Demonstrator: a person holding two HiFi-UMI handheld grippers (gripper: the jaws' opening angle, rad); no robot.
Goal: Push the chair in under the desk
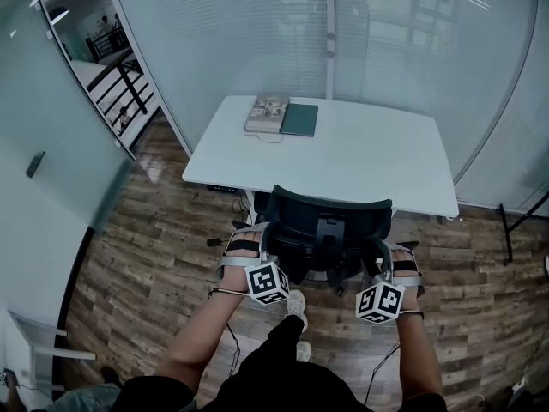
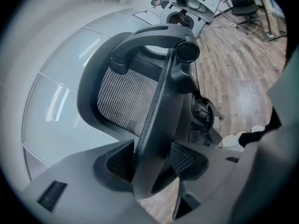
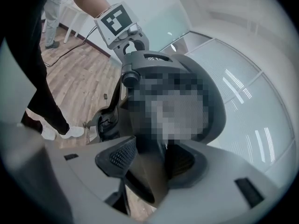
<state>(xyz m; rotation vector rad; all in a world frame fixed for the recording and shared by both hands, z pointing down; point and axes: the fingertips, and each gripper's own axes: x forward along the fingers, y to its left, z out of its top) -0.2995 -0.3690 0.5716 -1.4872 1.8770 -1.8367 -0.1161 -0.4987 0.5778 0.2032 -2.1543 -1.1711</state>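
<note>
The push itself looks to be the step in hand. The chair (image 1: pixel 326 221) stands on the wooden floor (image 1: pixel 146 264) at the middle of the desk's near edge, its back turned to the person and its top rail level with that edge in the head view. The back hides the seat, so I cannot tell how far it already reaches under the desk (image 1: pixel 369 157). The left gripper (image 1: pixel 243 245) is clamped on the left upright edge of the chair back, and its own view shows the dark frame wedged between the two ribbed pads. The right gripper (image 1: pixel 397 257) is closed in the same way on the right edge of the back, with the frame filling the gap between its pads. A book (image 1: pixel 268 112) and a dark notebook (image 1: pixel 299 119) lie side by side at the desk's far edge, towards its far left corner and well clear of the chair. As I judge it, the next move calls for a level, even shove from both hands straight toward the desk's far edge. That should roll the chair without swivelling, with both grips held firm until the back comes up against the near edge.
</note>
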